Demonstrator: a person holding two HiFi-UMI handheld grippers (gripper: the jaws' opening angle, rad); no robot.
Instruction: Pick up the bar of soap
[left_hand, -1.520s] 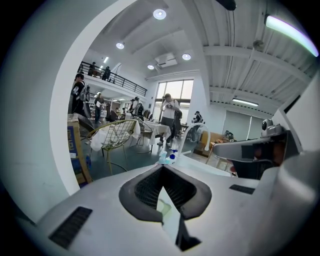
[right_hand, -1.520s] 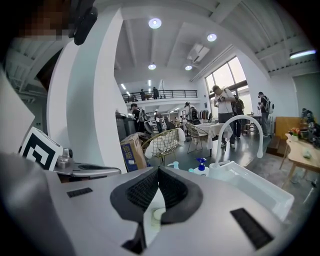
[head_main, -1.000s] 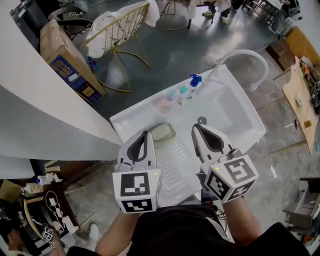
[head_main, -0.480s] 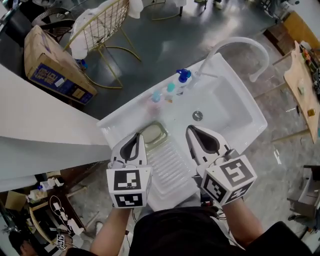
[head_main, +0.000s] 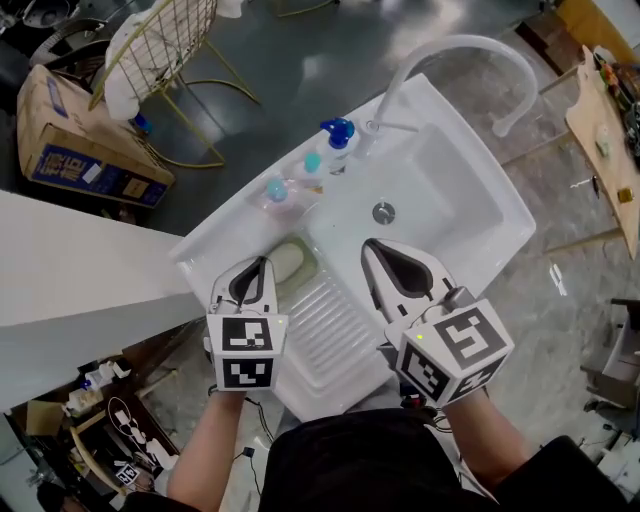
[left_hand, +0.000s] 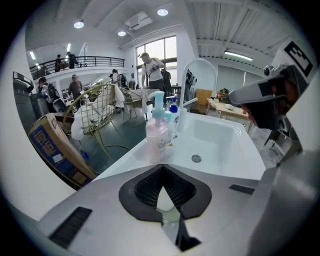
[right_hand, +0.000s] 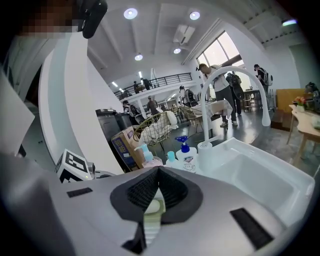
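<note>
**Both tools shut and empty; soap in its dish**

My left tool (head_main: 258, 265) and right tool (head_main: 374, 248) have their jaws pressed together, holding nothing, above the glossy white sink (head_main: 470, 190). The bar of soap (head_main: 288, 260), a pale rounded oval, lies in a greenish dish (head_main: 312, 262) at the sink's left end, past its ribbed drainboard (head_main: 330, 320), just beside my left tool's tip. Plastic pump bottles (head_main: 335, 140) line the sink's far rim by its arched white faucet (head_main: 450, 48). The sink stands on a grey, mottled floor (head_main: 300, 60).

White sink unit (head_main: 505, 222) over grey floor (head_main: 300, 70): ribbed drainboard (head_main: 325, 320) at near end, basin (head_main: 450, 185) with drain (head_main: 383, 212) beyond. Pale green soap dish (head_main: 306, 250) holding bar of soap (head_main: 286, 262) at left edge; three pump bottles (head_main: 311, 165) lined beside arched faucet (head_main: 450, 45).
</note>
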